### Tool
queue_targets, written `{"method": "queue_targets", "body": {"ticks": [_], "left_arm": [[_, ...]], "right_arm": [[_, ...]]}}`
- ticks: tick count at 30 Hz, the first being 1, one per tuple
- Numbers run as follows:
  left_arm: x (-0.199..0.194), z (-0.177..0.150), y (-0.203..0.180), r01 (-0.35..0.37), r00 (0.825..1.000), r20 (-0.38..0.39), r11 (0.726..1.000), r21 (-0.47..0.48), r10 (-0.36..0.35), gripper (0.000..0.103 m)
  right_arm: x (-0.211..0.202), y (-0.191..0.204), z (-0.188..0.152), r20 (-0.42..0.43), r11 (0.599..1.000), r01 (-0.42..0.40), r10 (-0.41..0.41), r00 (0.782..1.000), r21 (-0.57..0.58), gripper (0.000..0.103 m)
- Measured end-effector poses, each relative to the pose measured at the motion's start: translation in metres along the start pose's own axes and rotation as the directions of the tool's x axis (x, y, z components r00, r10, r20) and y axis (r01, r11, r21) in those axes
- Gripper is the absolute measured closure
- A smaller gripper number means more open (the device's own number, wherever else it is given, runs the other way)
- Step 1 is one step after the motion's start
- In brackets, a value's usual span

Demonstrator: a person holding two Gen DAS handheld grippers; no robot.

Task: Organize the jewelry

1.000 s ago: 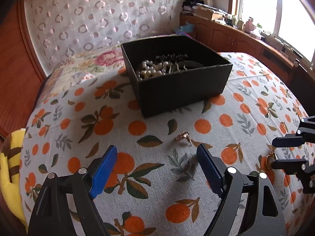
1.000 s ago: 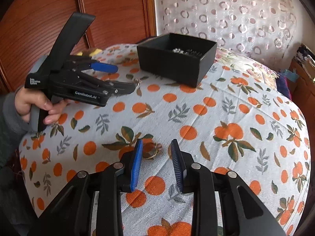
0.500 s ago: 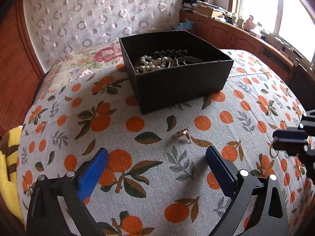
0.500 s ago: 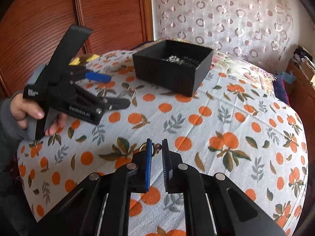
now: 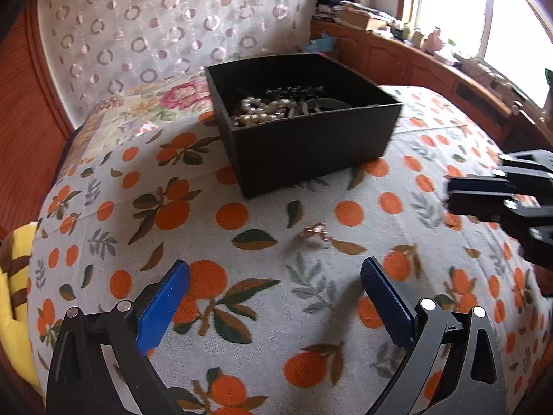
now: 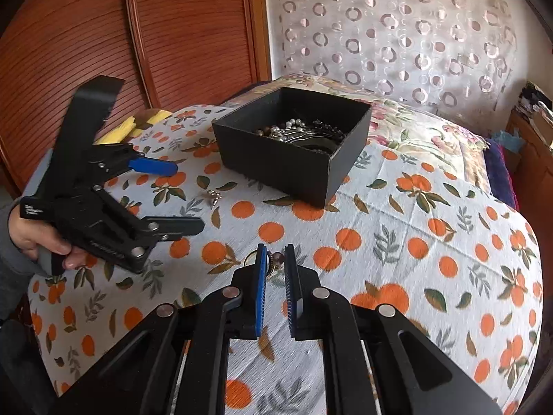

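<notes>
A black box (image 5: 311, 145) holding pearls and other jewelry stands on the orange-print cloth; it also shows in the right wrist view (image 6: 276, 162). A small rose-gold earring (image 5: 312, 230) lies on the cloth between the box and my left gripper (image 5: 273, 294), which is open and empty above the cloth. The same earring shows in the right wrist view (image 6: 213, 195). My right gripper (image 6: 275, 259) is shut on a gold ring with a dark stone (image 6: 274, 261), held above the cloth. It shows at the right edge of the left wrist view (image 5: 452, 193).
The cloth covers a bed with a yellow striped pillow (image 5: 13, 276) at its left edge. A wooden wardrobe (image 6: 103, 34) stands behind, with a patterned curtain (image 6: 380, 27) beside it. A cluttered wooden ledge (image 5: 414, 52) runs under the window at right.
My right gripper closed on the ring that lay on the cloth and lifted it, moving toward the box. My left gripper stayed open and shifted slightly.
</notes>
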State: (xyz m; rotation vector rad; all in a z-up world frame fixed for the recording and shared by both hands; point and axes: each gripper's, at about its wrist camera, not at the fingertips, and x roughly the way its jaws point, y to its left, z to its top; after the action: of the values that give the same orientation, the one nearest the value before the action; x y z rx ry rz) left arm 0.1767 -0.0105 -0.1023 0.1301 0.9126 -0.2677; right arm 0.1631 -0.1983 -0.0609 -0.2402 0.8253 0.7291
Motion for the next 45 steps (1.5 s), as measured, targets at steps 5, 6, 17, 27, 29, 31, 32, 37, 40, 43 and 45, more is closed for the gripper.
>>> {"method": "queue_targets", "body": {"ticks": [5, 6, 17, 27, 29, 31, 32, 37, 40, 43, 45], "left_arm": [[-0.009, 0.003, 0.001, 0.054, 0.998, 0.042, 0.998, -0.043, -0.052, 0.024], [-0.009, 0.005, 0.0, 0.046, 0.998, 0.045, 0.998, -0.044, -0.044, 0.027], [0.002, 0.019, -0.006, 0.06, 0.998, 0.025, 0.996, -0.064, -0.059, 0.065], [0.001, 0.015, -0.01, 0.066, 0.998, 0.027, 0.997, -0.044, -0.065, 0.089], [-0.001, 0.016, -0.011, 0.073, 0.997, 0.036, 0.996, -0.042, -0.071, 0.089], [-0.005, 0.018, -0.01, 0.074, 0.996, 0.049, 0.996, -0.047, -0.071, 0.089], [-0.008, 0.019, -0.01, 0.08, 0.995, 0.056, 0.996, -0.049, -0.077, 0.089], [-0.023, 0.028, -0.009, 0.089, 0.991, 0.101, 0.995, -0.038, -0.084, 0.089], [-0.032, 0.034, -0.009, 0.082, 0.989, 0.128, 0.996, -0.026, -0.078, 0.089], [-0.038, 0.04, -0.006, 0.079, 0.986, 0.151, 0.997, -0.024, -0.075, 0.089], [-0.042, 0.044, -0.004, 0.077, 0.984, 0.165, 0.997, -0.025, -0.072, 0.089]], "right_arm": [[0.012, -0.003, -0.003, -0.032, 1.0, 0.0, -0.001, 0.999, -0.012, 0.092], [0.012, -0.003, -0.003, -0.031, 1.0, -0.008, 0.008, 0.999, -0.009, 0.092], [0.006, -0.011, -0.006, -0.016, 0.999, -0.03, 0.031, 0.999, 0.023, 0.091], [0.004, -0.012, -0.007, -0.013, 0.999, -0.037, 0.037, 0.999, 0.021, 0.091], [0.004, -0.013, -0.007, -0.011, 0.999, -0.033, 0.034, 0.999, 0.024, 0.091], [0.002, -0.014, -0.007, -0.003, 0.999, -0.031, 0.031, 1.0, 0.026, 0.091], [0.001, -0.014, -0.007, 0.0, 0.999, -0.027, 0.027, 1.0, 0.028, 0.091], [-0.006, -0.014, -0.003, -0.001, 0.999, -0.013, 0.013, 1.0, 0.032, 0.091], [-0.013, -0.015, 0.009, 0.013, 1.0, -0.001, 0.0, 1.0, 0.021, 0.091], [-0.018, -0.014, 0.024, 0.037, 1.0, 0.011, -0.011, 0.999, 0.011, 0.091], [-0.021, -0.014, 0.032, 0.054, 1.0, 0.019, -0.019, 0.998, 0.007, 0.091]]}}
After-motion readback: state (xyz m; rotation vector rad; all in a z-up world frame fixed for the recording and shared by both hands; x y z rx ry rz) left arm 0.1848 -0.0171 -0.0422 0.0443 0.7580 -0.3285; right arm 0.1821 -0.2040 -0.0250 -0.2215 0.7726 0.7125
